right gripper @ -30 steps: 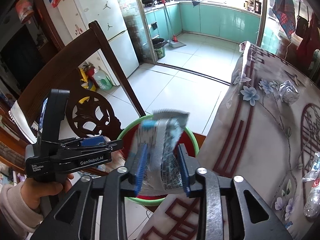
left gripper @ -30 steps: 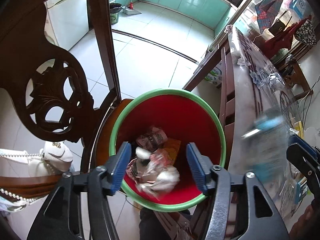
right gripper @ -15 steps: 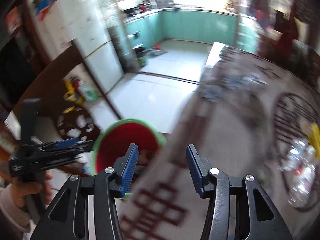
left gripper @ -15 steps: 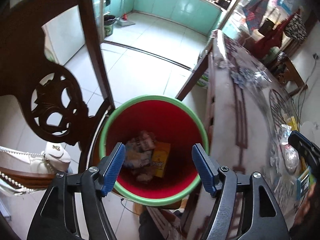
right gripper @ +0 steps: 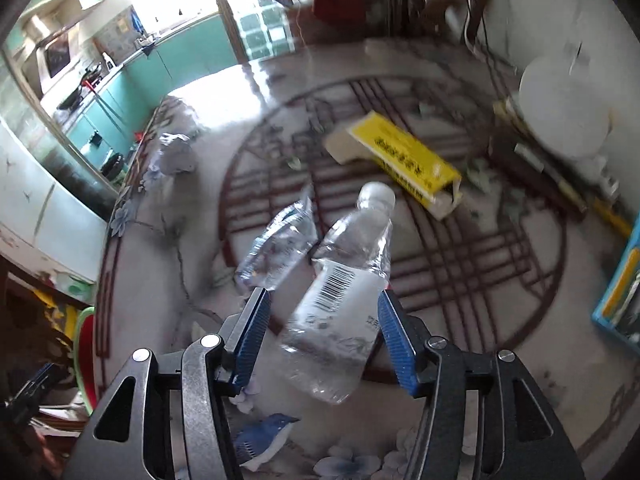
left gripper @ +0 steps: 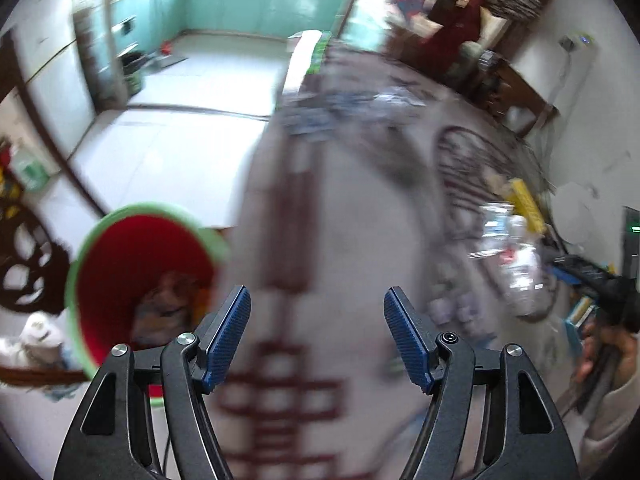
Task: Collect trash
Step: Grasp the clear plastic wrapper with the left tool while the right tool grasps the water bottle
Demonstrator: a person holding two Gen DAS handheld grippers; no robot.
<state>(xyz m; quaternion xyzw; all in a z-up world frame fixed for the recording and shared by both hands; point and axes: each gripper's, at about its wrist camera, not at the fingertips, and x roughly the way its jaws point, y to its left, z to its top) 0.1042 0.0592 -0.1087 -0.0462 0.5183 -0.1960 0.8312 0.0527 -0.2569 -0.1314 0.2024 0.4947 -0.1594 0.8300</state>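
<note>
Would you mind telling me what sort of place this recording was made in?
Most likely a home dining area opening onto a kitchen: a table under a patterned floral tablecloth, teal kitchen cabinets beyond the doorway, and a white refrigerator at the left. A crushed clear plastic bottle lies on the table.

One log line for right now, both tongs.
left tongs: open, empty | right tongs: opening, bottle between pads, ungripped | bin: holds trash

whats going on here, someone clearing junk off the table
Yes. A person with a gripper in each hand is collecting trash into the red bin beside the table. The right gripper is opening around a plastic bottle lying on the table, not yet gripped. The left gripper is open and empty.
</note>
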